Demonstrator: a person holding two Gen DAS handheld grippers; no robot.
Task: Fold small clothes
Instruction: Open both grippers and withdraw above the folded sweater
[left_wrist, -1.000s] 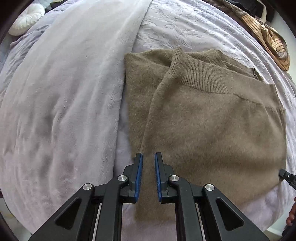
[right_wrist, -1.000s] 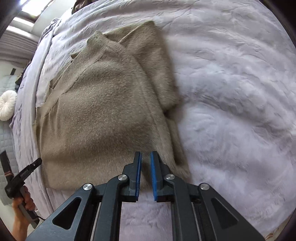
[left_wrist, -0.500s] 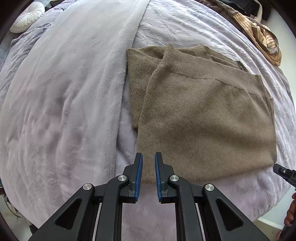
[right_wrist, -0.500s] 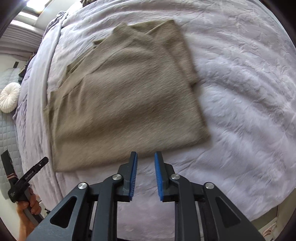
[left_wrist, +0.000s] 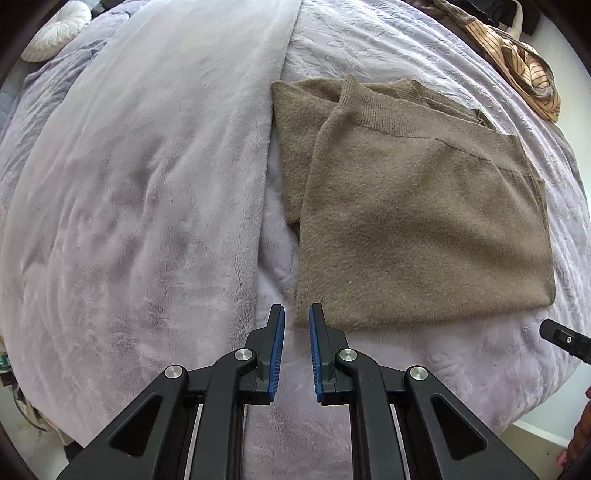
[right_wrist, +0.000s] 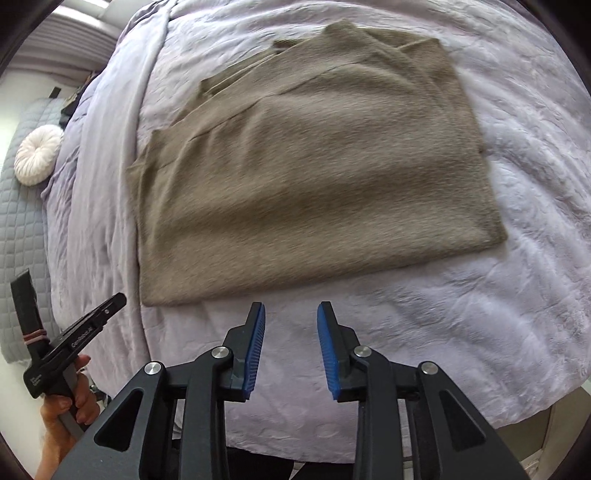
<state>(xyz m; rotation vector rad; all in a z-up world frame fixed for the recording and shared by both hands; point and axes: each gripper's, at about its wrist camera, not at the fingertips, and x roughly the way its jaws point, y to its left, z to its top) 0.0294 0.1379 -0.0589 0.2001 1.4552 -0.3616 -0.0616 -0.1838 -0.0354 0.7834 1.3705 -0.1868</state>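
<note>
Home bedroom: lilac-quilted bed (left_wrist: 369, 44), round white cushion (right_wrist: 38, 153).

A bed covered by a lilac quilted bedspread (left_wrist: 388, 51) (right_wrist: 498, 258) carries everything. A folded olive-brown knit sweater (left_wrist: 417, 206) (right_wrist: 314, 166) lies flat on the bedspread, its ribbed hem turned toward the far side. Just beside it, a pale plush blanket (left_wrist: 147, 184) (right_wrist: 110, 110) is spread over the bed. A round white pleated cushion (left_wrist: 55, 31) (right_wrist: 38, 153) rests far off, and a tan striped garment (left_wrist: 524, 70) is bunched near the opposite far edge
</note>
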